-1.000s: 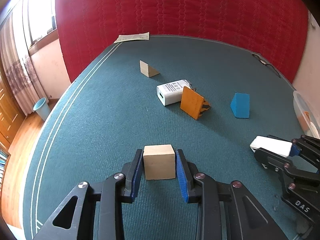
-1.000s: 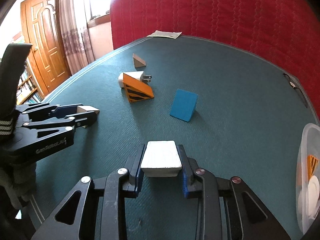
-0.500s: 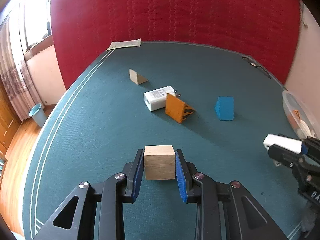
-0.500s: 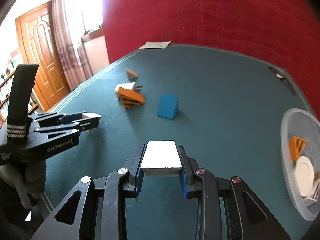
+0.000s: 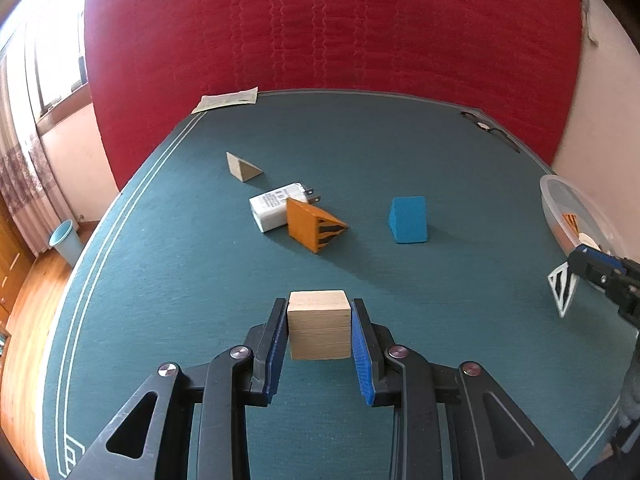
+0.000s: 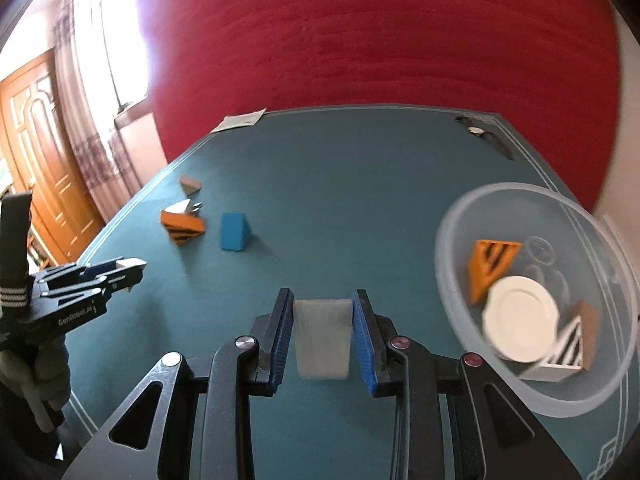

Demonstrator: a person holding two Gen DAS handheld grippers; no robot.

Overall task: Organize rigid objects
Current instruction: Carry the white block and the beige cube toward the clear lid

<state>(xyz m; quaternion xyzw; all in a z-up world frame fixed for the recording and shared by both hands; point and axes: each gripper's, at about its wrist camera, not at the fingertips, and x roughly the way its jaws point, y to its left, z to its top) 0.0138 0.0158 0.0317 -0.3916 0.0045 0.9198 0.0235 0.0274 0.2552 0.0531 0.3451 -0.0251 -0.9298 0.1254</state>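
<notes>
Two tongs are loaded. Left tongs are clenched on a wooden cube, held between the blue pads above the green counter. Right tongs are clenched on a white block, blurred in the right wrist view, held just left of a clear bowl.

Inside the bowl lie an orange striped wedge, a white disc and a white striped wedge, with the disc overlapping both wedges.

Farther out on the counter, another orange wedge touches a white charger, its prongs pointing away. A blue wedge sits to their right, apart from them. A small wooden wedge lies beyond the charger. At the far edge rest a paper on the left and a dark item on the right, too small to identify.
</notes>
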